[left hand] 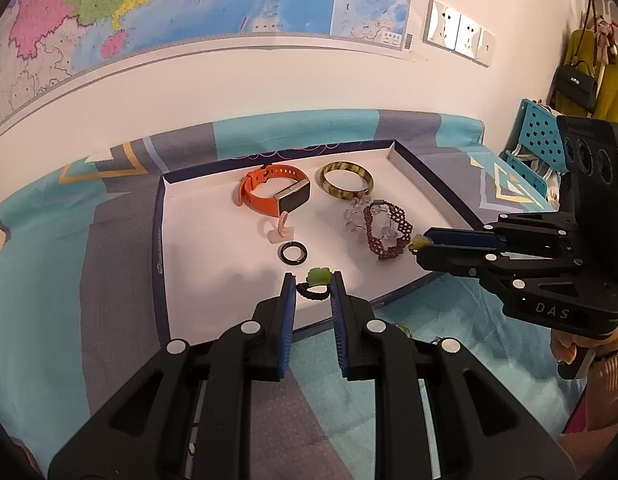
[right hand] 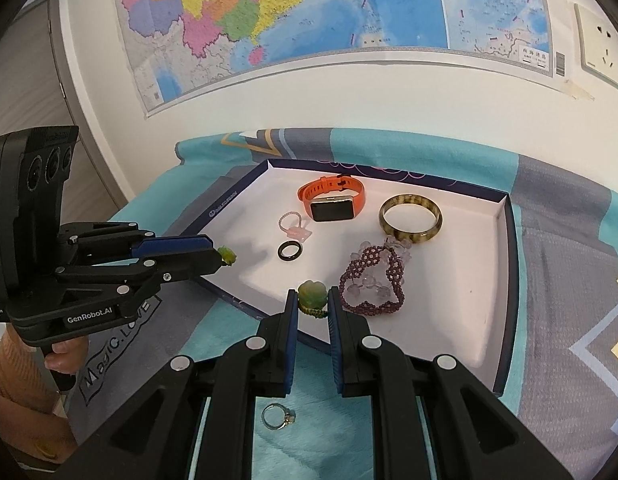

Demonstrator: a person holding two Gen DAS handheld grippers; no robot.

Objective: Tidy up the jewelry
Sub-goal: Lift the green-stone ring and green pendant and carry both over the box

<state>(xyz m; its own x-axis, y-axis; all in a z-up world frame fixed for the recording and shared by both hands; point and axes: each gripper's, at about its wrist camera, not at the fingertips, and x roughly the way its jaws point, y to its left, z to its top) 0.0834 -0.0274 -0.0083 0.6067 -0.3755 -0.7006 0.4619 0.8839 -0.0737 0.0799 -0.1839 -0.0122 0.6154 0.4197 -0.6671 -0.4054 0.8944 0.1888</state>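
We hold each green ring [left hand: 315, 282] clamped, one in the left gripper [left hand: 313, 289], one [right hand: 312, 298] in the right gripper [right hand: 312, 300], above the tray's [left hand: 161, 240] near edge, probably to set them inside.

The right gripper [left hand: 419, 249] carries raised letters "DAS" on the lower part of its black body. In the right wrist view the left gripper [right hand: 225, 257] bears a white label reading "GenRobot.AI" — a smaller label at its left edge is too small to read. The grey patch of the cloth [right hand: 121, 356] beneath it shows "Magic.LOVE" in outlined letters. The wall map [right hand: 309, 12] has a small framed legend with Chinese characters — too blurred to read.
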